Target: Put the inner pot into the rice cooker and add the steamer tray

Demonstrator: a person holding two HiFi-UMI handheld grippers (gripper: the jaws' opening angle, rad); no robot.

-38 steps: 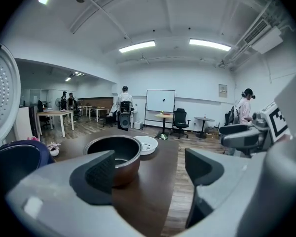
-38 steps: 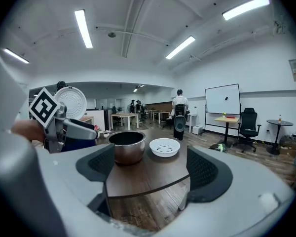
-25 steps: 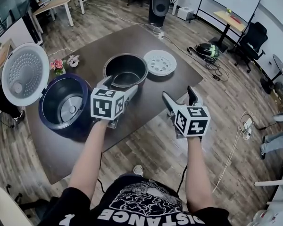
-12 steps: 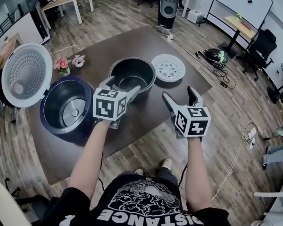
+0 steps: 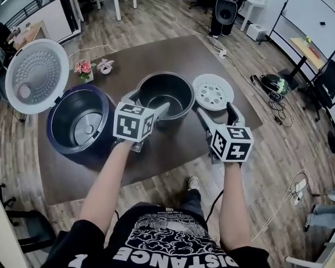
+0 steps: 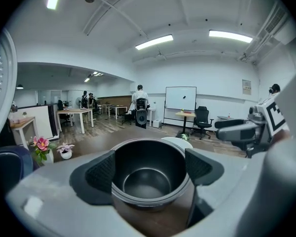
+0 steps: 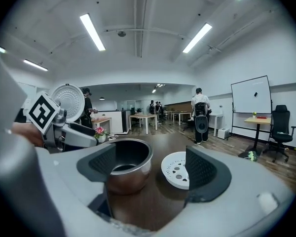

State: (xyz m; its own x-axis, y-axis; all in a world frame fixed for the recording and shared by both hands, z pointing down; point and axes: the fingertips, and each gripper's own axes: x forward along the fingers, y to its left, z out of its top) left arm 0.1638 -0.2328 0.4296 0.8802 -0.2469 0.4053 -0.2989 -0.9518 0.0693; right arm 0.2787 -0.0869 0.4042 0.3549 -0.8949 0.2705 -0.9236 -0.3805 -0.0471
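**Inner pot** point(image 5: 163, 94): dark, empty and upright near the middle of the tabletop point(image 5: 128, 49). In the left gripper view it sits framed between that gripper's fingers point(image 6: 101, 172), its rim nearly filling the gap.

**Left gripper** point(image 5: 149, 101): fingers spread wide, holding nothing, tips at the pot's near rim (contact cannot be judged).

**Right gripper** point(image 5: 215, 111): fingers point(image 7: 202, 169) likewise spread wide and empty. It is held over the tabletop's near right part, short of both pot and steamer tray point(image 5: 213, 92). In its own view the pot lies by the left finger and the tray by the right.

**Steamer tray**: white, perforated, flat on the tabletop just right of the pot, a narrow gap between them.

**Rice cooker** point(image 5: 78, 124): dark blue, at the left of the tabletop, cavity bare. Its lid point(image 5: 36, 77) is swung up and back.

**Tabletop**: dark brown. A small pot of flowers point(image 5: 84, 68) and a small ornament point(image 5: 105, 66) stand at the far left, and a bare strip runs along the near edge.

**Room**: open office with a wood-plank floor point(image 5: 156, 21), desks, chairs, a speaker point(image 5: 226, 10), and people standing far off.
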